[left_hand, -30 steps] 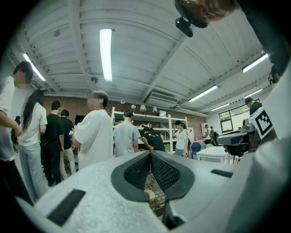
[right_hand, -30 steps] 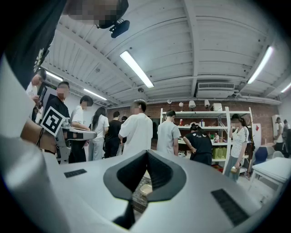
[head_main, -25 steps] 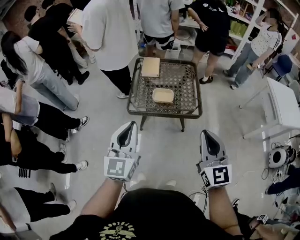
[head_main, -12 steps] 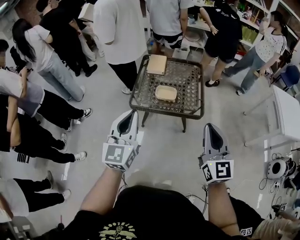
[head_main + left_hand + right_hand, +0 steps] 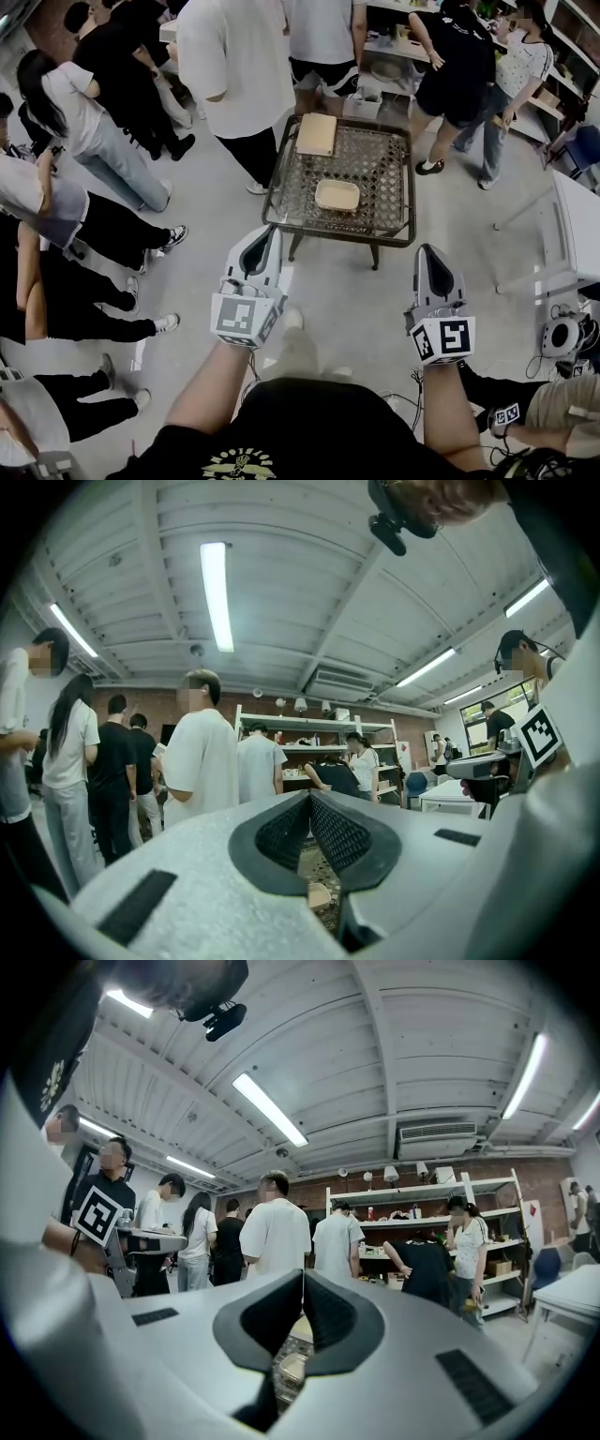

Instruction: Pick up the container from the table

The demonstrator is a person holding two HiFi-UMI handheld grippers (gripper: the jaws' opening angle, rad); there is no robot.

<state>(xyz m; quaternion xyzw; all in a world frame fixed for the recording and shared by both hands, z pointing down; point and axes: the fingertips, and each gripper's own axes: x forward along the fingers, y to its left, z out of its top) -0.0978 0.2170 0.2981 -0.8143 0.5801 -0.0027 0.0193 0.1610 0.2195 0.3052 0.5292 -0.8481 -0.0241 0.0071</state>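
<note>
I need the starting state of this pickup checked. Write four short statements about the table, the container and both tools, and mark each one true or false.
1. The container lies on the table. True.
2. The left tool grips the container. False: it is shut on nothing and is short of the table.
3. The right tool has its jaws together. True.
4. The tan board lies at the table's near edge. False: the tan board lies at a far corner, apart from the container.

Cream container (image 5: 337, 195), dark woven-looking table (image 5: 386, 167).
</note>
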